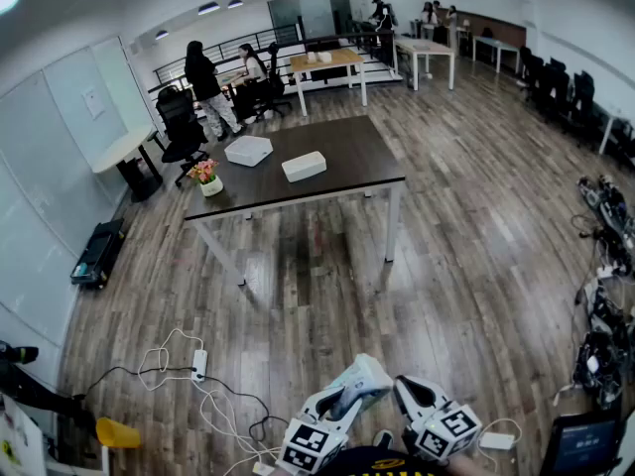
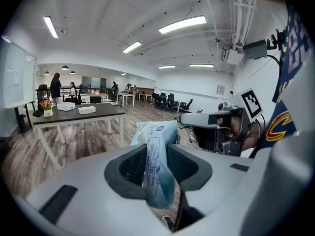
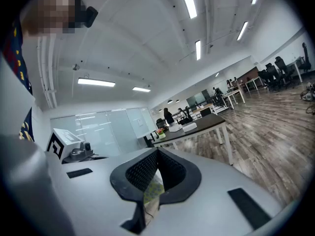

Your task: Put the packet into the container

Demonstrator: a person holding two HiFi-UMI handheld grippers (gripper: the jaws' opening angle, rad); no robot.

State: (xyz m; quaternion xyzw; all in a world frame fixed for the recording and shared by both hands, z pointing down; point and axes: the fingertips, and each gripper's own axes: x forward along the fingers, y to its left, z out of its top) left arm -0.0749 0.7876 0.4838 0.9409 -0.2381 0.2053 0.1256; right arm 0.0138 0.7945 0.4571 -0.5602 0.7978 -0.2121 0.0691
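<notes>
A pale blue packet (image 2: 156, 136) sticks up between the pads of my left gripper (image 2: 156, 167), which is shut on it. In the head view the left gripper (image 1: 365, 377) is at the bottom edge with the packet (image 1: 363, 367) at its tip. Beside it my right gripper (image 1: 407, 389) has its jaws shut with nothing in them. In its own view the right gripper (image 3: 156, 157) points toward the table. A white container (image 1: 248, 150) sits on the dark table (image 1: 347, 152), far ahead of both grippers.
A flat white box (image 1: 304, 166) and a small flower pot (image 1: 208, 179) also stand on the table. Cables and a power strip (image 1: 198, 365) lie on the wooden floor at the lower left. Equipment (image 1: 605, 355) lines the right side. People sit at desks beyond.
</notes>
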